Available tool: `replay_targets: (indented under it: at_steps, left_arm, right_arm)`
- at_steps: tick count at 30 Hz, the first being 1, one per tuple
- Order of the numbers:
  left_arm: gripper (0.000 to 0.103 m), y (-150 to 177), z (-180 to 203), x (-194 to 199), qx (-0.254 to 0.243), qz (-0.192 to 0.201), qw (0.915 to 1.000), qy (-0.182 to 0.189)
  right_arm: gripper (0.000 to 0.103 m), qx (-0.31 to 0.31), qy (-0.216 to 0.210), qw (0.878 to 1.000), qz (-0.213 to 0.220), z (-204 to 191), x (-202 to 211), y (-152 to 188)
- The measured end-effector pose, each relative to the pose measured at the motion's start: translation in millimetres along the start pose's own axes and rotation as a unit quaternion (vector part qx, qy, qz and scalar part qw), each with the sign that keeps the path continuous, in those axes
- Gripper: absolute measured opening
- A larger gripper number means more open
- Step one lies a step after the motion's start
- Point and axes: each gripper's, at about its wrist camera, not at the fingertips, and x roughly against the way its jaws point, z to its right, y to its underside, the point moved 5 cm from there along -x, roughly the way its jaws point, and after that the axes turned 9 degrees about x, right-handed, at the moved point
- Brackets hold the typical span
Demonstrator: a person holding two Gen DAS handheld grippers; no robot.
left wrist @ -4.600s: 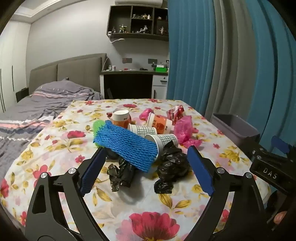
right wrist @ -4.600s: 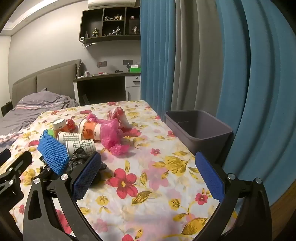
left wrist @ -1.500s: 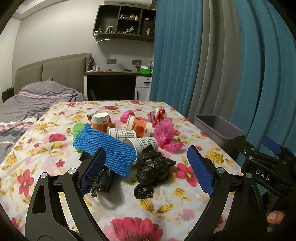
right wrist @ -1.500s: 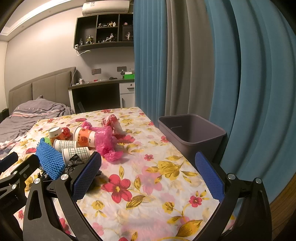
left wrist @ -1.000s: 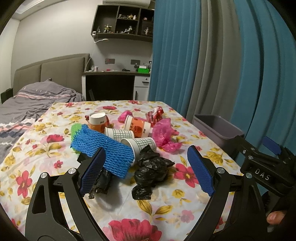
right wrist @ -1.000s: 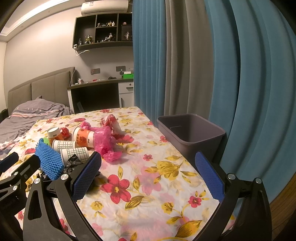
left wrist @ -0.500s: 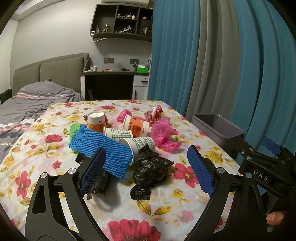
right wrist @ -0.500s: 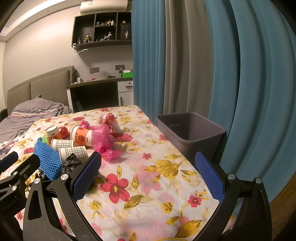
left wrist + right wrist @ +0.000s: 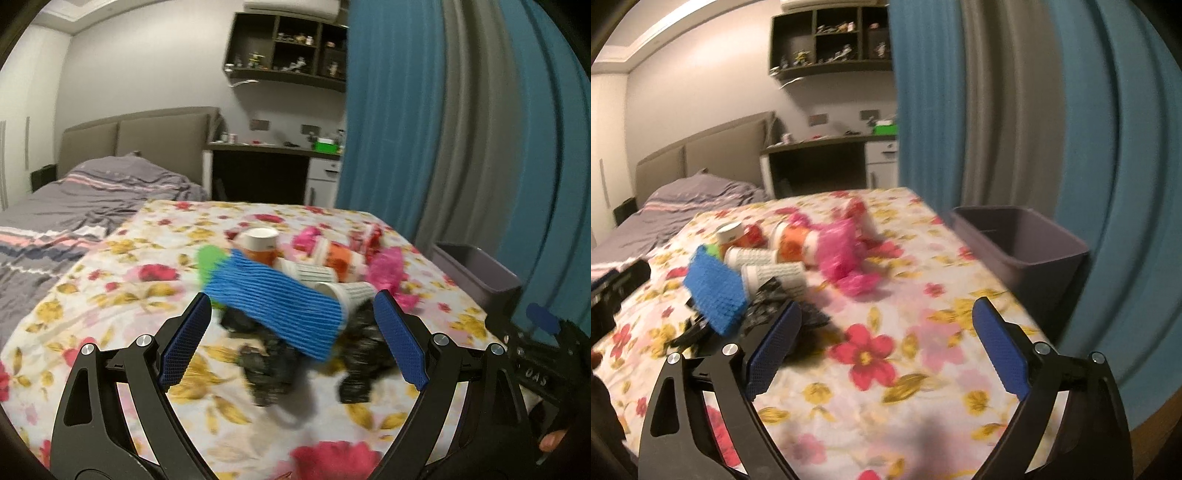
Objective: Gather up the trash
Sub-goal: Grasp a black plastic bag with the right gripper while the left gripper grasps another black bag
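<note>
A pile of trash lies on the flowered tablecloth [image 9: 122,295]: a blue foam net [image 9: 277,306] over two black bags [image 9: 273,365], checked paper cups [image 9: 351,291], an orange cup [image 9: 340,258] and a pink plastic bag [image 9: 386,267]. My left gripper [image 9: 291,299] is open, and the net and bags lie just ahead between its pads, untouched. My right gripper [image 9: 886,304] is to the right of the pile, its jaws closing with only cloth between them. The black bag [image 9: 768,306] sits beside its left finger [image 9: 772,347]. The grey bin [image 9: 1023,240] stands at the table's right edge.
A bed [image 9: 74,206] with grey bedding lies left of the table. Blue and grey curtains [image 9: 1034,110] hang close behind the bin. A dark desk [image 9: 258,173] and wall shelves stand at the back. The right gripper's body [image 9: 535,354] shows at the left view's right edge.
Both views are now blurred by motion. The left gripper has come closer to the pile, which fills more of its view. The right gripper has sunk towards the table and its pads stand slightly narrower.
</note>
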Motion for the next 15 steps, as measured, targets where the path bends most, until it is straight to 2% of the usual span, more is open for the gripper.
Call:
replay_targets:
  at_steps: [1,3,8,13,15]
  left_arm:
    - [0.088,-2.0,-6.7,0.2,0.003,0.002,1.0000,-0.005]
    - [0.088,-4.8,-19.0,-0.3,0.010,0.005,0.9998,-0.016]
    - [0.088,-2.6,-38.5,-1.2,0.014,0.000,0.9995,-0.029]
    - [0.087,4.6,-47.6,-7.1,0.015,-0.016,0.9991,-0.037]
    - [0.086,7.2,-50.5,-10.7,0.017,-0.022,0.9990,-0.036]
  right_arm:
    - [0.087,0.003,-0.009,1.000,-0.004,-4.4,-4.5,-0.1]
    - [0.077,0.009,-0.035,0.999,-0.020,-18.2,-16.9,0.7]
    - [0.073,0.015,-0.115,0.991,-0.065,-53.1,-48.9,5.8]
    - [0.072,0.018,-0.143,0.986,-0.088,-73.3,-69.6,7.0]
    - [0.061,0.020,-0.150,0.984,-0.095,-77.8,-76.3,8.4]
